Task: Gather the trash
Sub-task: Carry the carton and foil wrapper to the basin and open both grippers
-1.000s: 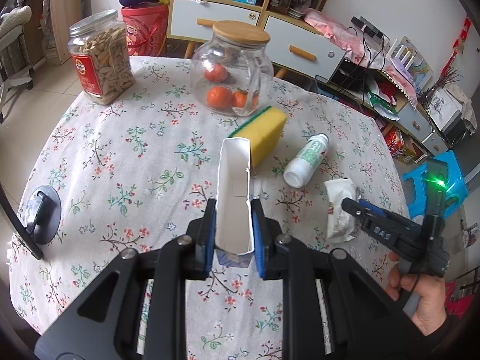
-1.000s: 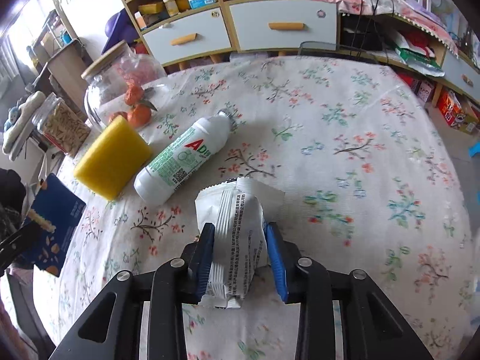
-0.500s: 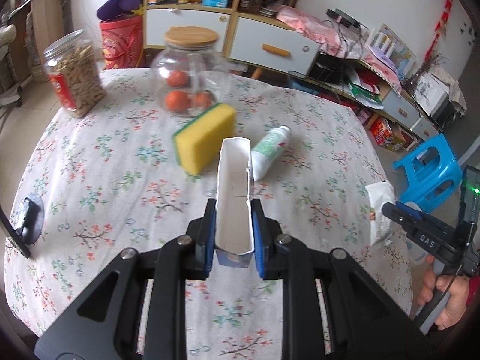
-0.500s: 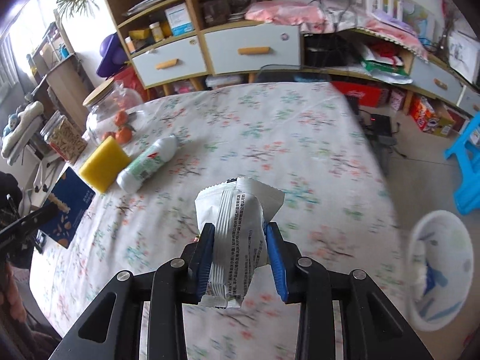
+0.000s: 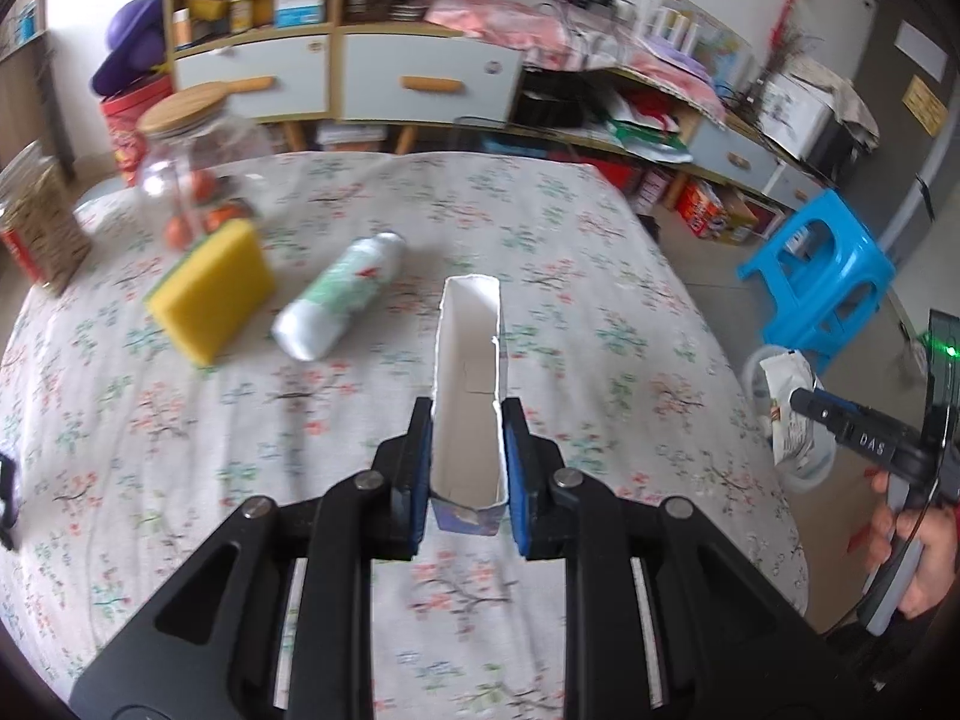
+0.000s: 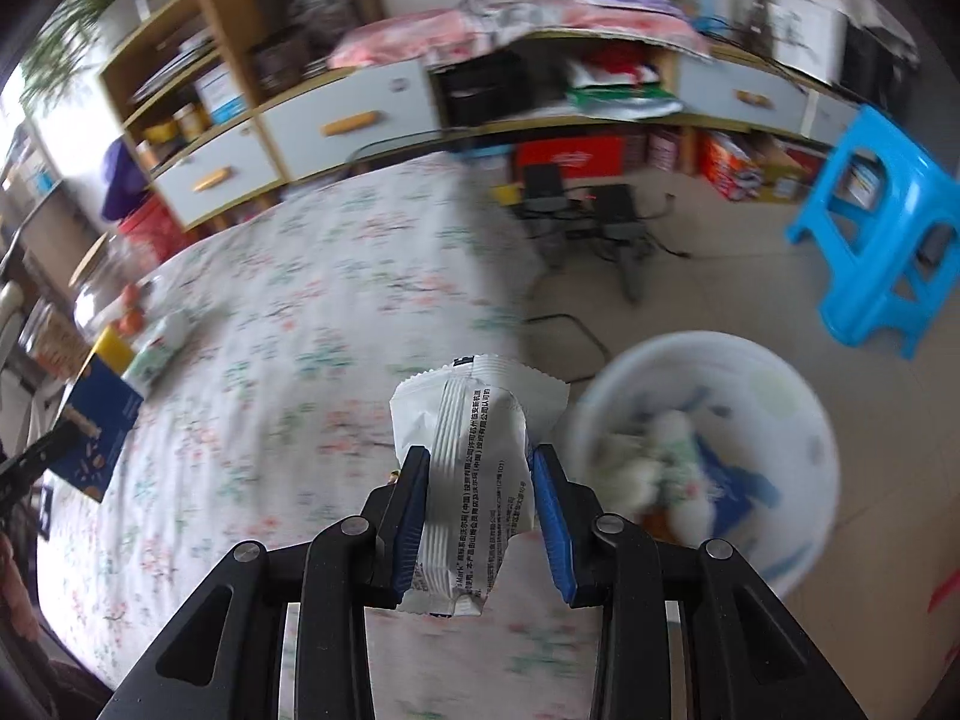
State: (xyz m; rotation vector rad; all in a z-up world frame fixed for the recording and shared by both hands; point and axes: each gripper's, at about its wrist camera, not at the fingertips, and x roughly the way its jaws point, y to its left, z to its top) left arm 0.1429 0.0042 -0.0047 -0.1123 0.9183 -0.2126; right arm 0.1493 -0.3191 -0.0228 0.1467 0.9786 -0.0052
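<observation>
My left gripper (image 5: pixel 467 450) is shut on an open white carton (image 5: pixel 468 384) and holds it above the floral tablecloth (image 5: pixel 180 420). My right gripper (image 6: pixel 477 492) is shut on a white snack wrapper (image 6: pixel 474 456), held past the table's right edge, beside a white trash bin (image 6: pixel 810 438) on the floor with litter inside. The right gripper with the wrapper (image 5: pixel 786 414) also shows at the right of the left wrist view. A white plastic bottle (image 5: pixel 339 297) lies on the table.
A yellow sponge (image 5: pixel 210 288), a glass jar with oranges (image 5: pixel 192 174) and a snack jar (image 5: pixel 36 228) stand at the table's left. A blue stool (image 6: pixel 882 228) and black cables (image 6: pixel 600 228) are on the floor. Cabinets line the back wall.
Both grippers have swung right. The right gripper carried the wrapper off the table toward the bin, which is now much closer. The left gripper still holds the carton.
</observation>
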